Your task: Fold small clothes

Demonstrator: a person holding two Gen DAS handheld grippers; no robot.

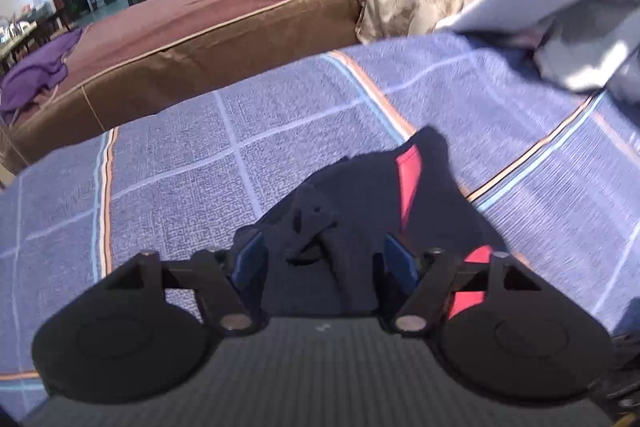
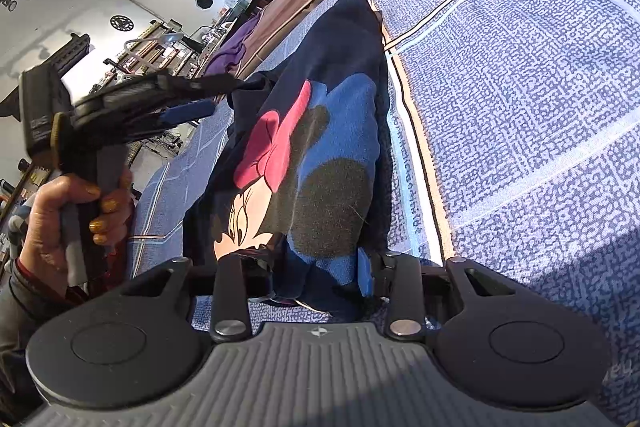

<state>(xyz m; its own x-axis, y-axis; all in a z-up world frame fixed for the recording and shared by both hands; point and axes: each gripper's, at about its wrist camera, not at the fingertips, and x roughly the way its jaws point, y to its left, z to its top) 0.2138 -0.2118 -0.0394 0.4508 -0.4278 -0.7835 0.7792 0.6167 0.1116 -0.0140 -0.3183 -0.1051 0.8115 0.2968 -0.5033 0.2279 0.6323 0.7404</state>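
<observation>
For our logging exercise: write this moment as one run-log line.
step: folding | left gripper: gripping navy shirt | right gripper: holding shirt edge | surface: blue checked bedspread

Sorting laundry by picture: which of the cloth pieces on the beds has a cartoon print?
The navy garment lying on the blue checked bedspread, between both grippers. It shows a cartoon face with a red bow; the purple cloth on the brown bed is plain.

My left gripper (image 1: pixel 320 259) tilts steeply down, jaws part closed on dark cloth — my right gripper (image 2: pixel 316 279) likewise, jaws wider.
</observation>
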